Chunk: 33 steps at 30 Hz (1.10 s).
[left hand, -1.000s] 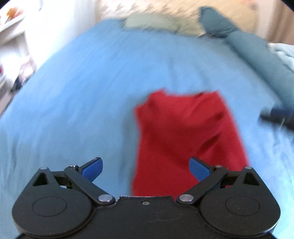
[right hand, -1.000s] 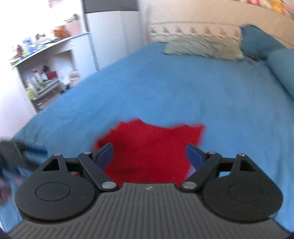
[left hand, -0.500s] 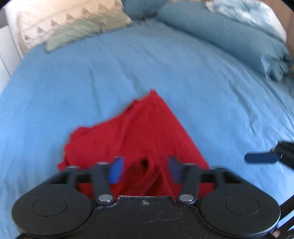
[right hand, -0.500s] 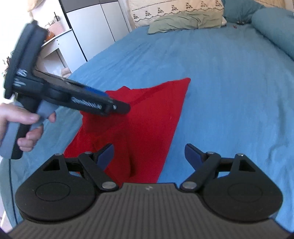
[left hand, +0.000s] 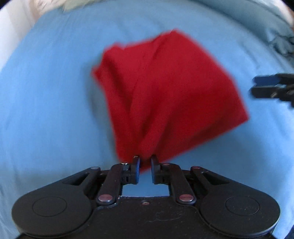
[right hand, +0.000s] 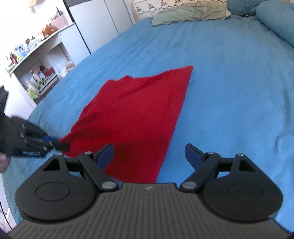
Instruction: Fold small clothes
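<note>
My left gripper (left hand: 145,163) is matte black plastic with round hubs, silver pivot screws and scuffed housing; my right gripper (right hand: 148,156) adds blue finger pads (right hand: 105,153) and ribbed grey casing.

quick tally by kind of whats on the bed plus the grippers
red garment: 1
green pillow: 1
blue bolsters: 2
grippers: 2, left gripper shut on a corner of the red garment, right gripper open
total: 6
</note>
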Each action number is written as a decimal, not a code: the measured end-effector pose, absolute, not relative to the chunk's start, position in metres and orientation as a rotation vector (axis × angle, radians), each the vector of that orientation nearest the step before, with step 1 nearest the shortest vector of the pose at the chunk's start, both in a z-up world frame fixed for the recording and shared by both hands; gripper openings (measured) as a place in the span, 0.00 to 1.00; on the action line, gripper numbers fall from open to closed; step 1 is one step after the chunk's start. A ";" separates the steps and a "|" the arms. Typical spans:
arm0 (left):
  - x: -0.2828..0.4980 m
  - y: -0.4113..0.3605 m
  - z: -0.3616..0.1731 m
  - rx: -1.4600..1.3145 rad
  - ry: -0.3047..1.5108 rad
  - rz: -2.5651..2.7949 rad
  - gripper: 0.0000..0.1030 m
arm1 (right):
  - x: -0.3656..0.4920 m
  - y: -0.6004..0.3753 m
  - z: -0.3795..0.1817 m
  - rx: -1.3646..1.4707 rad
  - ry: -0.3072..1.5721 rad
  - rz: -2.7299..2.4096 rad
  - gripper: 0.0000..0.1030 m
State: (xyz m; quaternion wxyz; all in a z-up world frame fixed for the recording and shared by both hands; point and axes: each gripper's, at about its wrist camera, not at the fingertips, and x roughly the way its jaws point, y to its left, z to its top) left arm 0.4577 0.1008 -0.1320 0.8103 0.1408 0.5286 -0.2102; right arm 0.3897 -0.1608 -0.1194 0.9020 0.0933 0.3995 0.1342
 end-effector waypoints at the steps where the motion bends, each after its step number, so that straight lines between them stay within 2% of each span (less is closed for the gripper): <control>1: 0.454 0.105 -0.139 0.277 1.134 -0.438 0.13 | 0.389 -0.159 -0.122 0.187 0.833 0.281 0.96; 3: 0.450 0.115 -0.138 0.205 1.119 -0.421 0.17 | 0.386 -0.156 -0.127 0.174 0.847 0.280 0.96; 4: 0.448 0.117 -0.133 0.169 1.114 -0.411 0.25 | 0.384 -0.155 -0.128 0.167 0.851 0.279 0.96; 5: 0.446 0.119 -0.128 0.141 1.102 -0.399 0.42 | 0.381 -0.154 -0.128 0.160 0.854 0.278 0.96; 6: 0.443 0.120 -0.116 0.117 1.065 -0.377 0.52 | 0.380 -0.154 -0.128 0.156 0.858 0.277 0.96; 7: 0.441 0.120 -0.105 0.101 1.023 -0.362 0.70 | 0.377 -0.153 -0.128 0.149 0.862 0.275 0.96; 8: 0.439 0.121 -0.092 0.084 0.974 -0.345 0.72 | 0.375 -0.154 -0.127 0.144 0.865 0.270 0.96; 13: 0.462 0.116 -0.063 -0.017 0.921 -0.330 0.72 | 0.372 -0.150 -0.126 0.080 0.895 0.240 0.96; 18: 0.489 0.095 -0.083 -0.001 0.952 -0.322 0.69 | 0.373 -0.136 -0.146 0.004 0.957 0.228 0.95; 23: 0.495 0.090 -0.109 0.098 0.959 -0.315 0.69 | 0.377 -0.135 -0.159 0.045 0.943 0.144 0.87; 33: 0.479 0.116 -0.147 0.285 0.906 -0.311 0.80 | 0.360 -0.143 -0.169 -0.181 0.910 0.116 0.87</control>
